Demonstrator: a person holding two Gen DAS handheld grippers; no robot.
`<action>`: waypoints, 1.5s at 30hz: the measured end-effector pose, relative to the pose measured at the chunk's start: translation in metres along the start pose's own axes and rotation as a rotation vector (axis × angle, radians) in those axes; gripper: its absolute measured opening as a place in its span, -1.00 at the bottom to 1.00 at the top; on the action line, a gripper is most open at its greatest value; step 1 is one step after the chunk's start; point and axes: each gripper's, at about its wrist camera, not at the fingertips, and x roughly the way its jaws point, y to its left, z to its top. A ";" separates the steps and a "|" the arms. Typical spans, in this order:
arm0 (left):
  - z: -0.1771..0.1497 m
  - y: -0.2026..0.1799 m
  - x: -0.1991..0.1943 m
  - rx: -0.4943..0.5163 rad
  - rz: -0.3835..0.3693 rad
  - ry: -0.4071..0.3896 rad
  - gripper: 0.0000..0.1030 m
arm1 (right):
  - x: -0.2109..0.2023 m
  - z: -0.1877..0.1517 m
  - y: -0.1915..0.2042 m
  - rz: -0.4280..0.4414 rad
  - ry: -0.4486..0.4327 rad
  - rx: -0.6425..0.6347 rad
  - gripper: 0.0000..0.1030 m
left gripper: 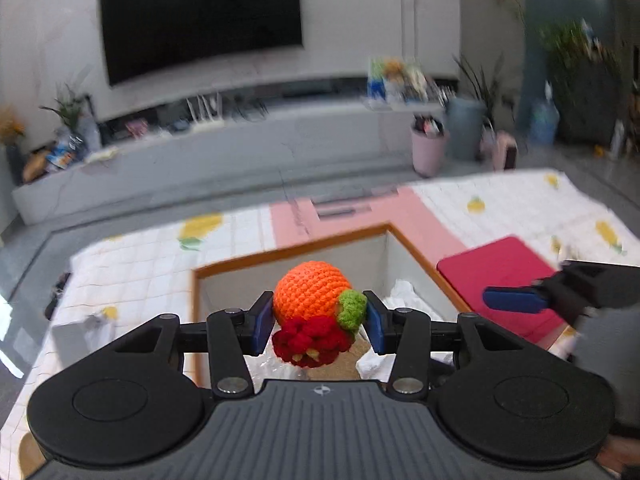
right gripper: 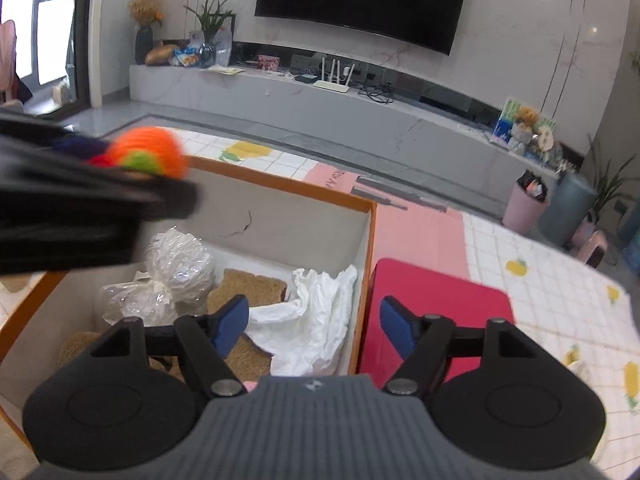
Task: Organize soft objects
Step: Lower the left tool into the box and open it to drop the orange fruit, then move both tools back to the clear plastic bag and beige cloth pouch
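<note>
over the orange-rimmed box (left gripper: 208, 276), the left gripper (left gripper: 318, 322) is pinching a crochet toy (left gripper: 314, 296), likely for dropping inside; the right gripper (right gripper: 314, 326) is hanging wide and empty.

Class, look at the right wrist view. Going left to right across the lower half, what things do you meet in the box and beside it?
Clear plastic bag → brown fibre mat → crumpled white paper → orange box wall → red pad → lemon-print tablecloth.
</note>
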 end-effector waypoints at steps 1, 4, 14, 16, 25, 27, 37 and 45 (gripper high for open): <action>0.003 0.001 0.013 -0.007 0.000 0.032 0.01 | 0.000 -0.002 -0.002 0.009 -0.005 0.003 0.39; 0.011 0.013 0.053 -0.066 0.029 0.105 0.01 | 0.003 -0.004 -0.005 0.029 -0.015 0.014 0.39; 0.010 0.054 0.103 -0.217 0.140 0.232 0.03 | 0.010 -0.007 -0.007 0.049 -0.040 0.014 0.40; 0.010 0.052 0.102 -0.209 0.163 0.246 0.26 | 0.009 -0.007 -0.008 0.053 -0.040 0.023 0.40; 0.014 0.045 0.063 -0.205 0.170 0.196 0.66 | -0.001 -0.007 -0.008 0.069 -0.031 0.055 0.40; 0.016 0.042 0.052 -0.190 0.189 0.200 0.69 | -0.008 -0.006 -0.008 0.070 -0.035 0.055 0.40; 0.050 0.011 -0.019 -0.180 0.152 0.099 0.69 | -0.080 0.009 -0.031 -0.035 -0.088 0.053 0.52; 0.065 -0.054 -0.071 -0.186 -0.013 -0.020 0.71 | -0.140 -0.016 -0.092 -0.217 -0.085 0.034 0.58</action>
